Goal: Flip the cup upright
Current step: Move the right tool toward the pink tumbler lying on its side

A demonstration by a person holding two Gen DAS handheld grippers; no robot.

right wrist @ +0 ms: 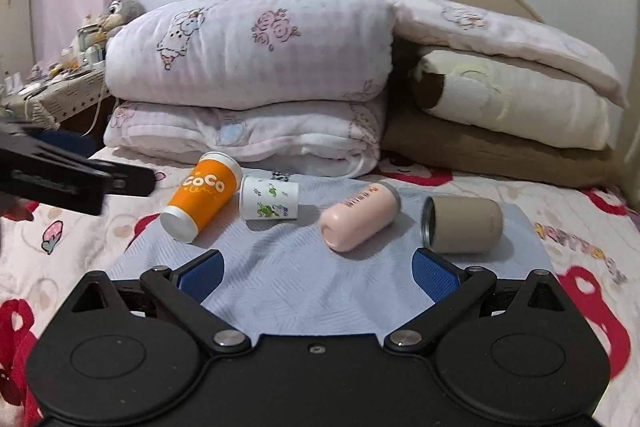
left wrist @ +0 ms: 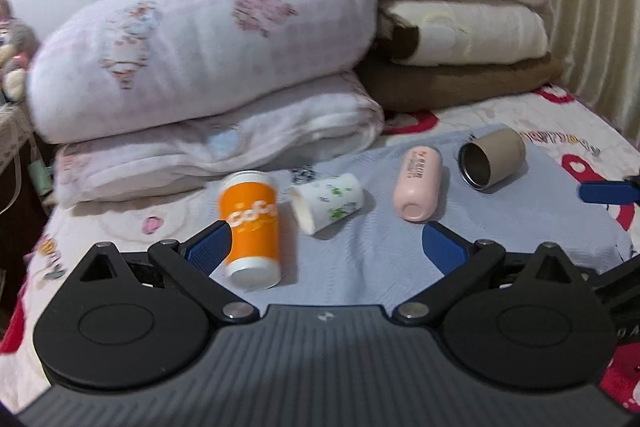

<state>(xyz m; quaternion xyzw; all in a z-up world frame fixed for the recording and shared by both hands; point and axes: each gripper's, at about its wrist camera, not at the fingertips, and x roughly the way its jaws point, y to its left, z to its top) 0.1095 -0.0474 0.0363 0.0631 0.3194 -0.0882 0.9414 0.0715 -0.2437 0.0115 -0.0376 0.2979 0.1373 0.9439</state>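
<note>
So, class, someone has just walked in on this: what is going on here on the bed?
A person holds two grippers over a blue cloth on a bed. Four cups lie on their sides in a row: an orange cup, a white paper cup, a pink cup and a tan cup. The left gripper and right gripper are both open and hold nothing. No cup is upright yet.

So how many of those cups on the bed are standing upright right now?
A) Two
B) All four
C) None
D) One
C: the orange cup, white paper cup, pink cup and tan cup all lie on their sides on the blue cloth.
</note>
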